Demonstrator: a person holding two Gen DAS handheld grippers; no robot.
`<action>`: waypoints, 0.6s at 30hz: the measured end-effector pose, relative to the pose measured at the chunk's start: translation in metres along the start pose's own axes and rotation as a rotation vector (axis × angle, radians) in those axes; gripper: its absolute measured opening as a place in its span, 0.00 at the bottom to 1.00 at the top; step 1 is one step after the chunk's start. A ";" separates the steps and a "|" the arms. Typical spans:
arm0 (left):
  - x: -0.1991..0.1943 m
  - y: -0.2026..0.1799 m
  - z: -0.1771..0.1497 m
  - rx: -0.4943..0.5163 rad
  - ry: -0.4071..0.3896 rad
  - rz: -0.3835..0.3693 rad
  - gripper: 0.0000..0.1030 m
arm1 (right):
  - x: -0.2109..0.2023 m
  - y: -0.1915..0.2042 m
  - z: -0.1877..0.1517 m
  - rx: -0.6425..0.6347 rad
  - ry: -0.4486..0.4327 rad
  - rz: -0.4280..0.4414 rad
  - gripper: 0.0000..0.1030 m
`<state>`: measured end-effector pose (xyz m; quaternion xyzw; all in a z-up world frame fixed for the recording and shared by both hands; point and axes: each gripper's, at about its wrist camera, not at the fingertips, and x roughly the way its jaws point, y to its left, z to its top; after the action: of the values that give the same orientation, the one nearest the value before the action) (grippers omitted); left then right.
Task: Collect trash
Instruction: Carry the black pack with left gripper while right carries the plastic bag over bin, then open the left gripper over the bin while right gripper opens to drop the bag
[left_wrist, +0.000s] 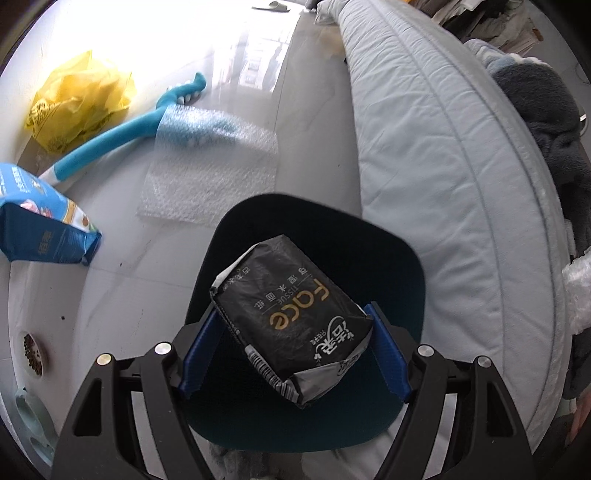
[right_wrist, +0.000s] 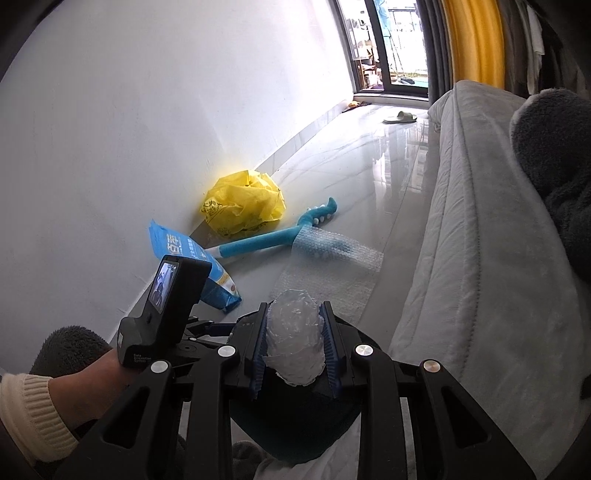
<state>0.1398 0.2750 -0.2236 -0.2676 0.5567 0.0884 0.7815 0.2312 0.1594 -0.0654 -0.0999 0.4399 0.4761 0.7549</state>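
Glossy pale tiled floor (right_wrist: 369, 155) runs along a white wall (right_wrist: 147, 110), w/ a light grey quilted mattress (left_wrist: 443, 147) on the right side. Your left tongs (left_wrist: 295, 343) are clenched on a black plastic tissue pack w/ gold lettering (left_wrist: 291, 314); blue pads press both its sides, jaws wide around it. It hangs over a dark, rounded-square bin opening (left_wrist: 388, 258), directly below in the left wrist view. Your right tongs (right_wrist: 295, 343) are nearly closed, grasping a crumpled wad of clear plastic wrap (right_wrist: 295, 339), also above the same dark bin.

Still on the floor: a flat sheet of clear bubble wrap (left_wrist: 210, 177), lying partly over a long blue foam toy w/ white-tipped tentacles (left_wrist: 110, 144). A crumpled yellow plastic bag (right_wrist: 243, 206) sits against the wall just beyond. A blue printed pouch (left_wrist: 40, 221) stands near the wall, closer to you. A small round dish of dark pellets (left_wrist: 33, 354) is at the left edge. Far off, near the balcony door, a pale slipper (right_wrist: 400, 117) lies on the floor. A cream cuff (right_wrist: 26, 413) shows at your left wrist.
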 end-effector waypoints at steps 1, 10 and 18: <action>0.002 0.005 -0.001 -0.006 0.013 -0.003 0.76 | 0.002 0.001 -0.002 -0.003 0.006 0.000 0.27; 0.010 0.029 -0.007 -0.049 0.108 -0.018 0.82 | 0.039 0.008 -0.004 -0.005 0.095 0.003 0.27; -0.017 0.027 -0.008 -0.006 0.073 -0.043 0.88 | 0.074 0.010 -0.012 0.019 0.182 -0.006 0.27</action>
<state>0.1154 0.2960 -0.2184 -0.2851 0.5787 0.0633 0.7614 0.2279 0.2041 -0.1260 -0.1369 0.5106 0.4586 0.7143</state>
